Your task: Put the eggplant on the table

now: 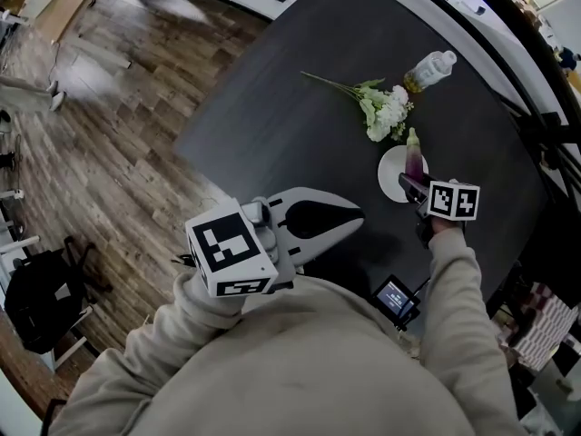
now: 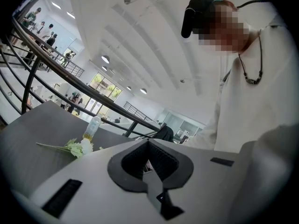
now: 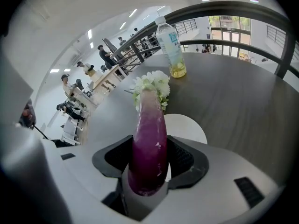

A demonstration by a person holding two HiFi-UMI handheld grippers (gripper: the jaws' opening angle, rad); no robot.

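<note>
Right-centre of head view: right gripper [image 1: 413, 185] pinching eggplant [image 1: 414, 160] by darker end, over white plate [image 1: 388, 178]; we can't tell if it touches. Not set on table [image 1: 272, 125] yet; we judge lowering and release remain. Lower centre: left gripper [image 1: 349, 216], jaws pressed together, empty. Eggplant glossy, tapered, purple fading pale. Pads [image 3: 184, 157] ribbed black. Table dark matte.
</note>
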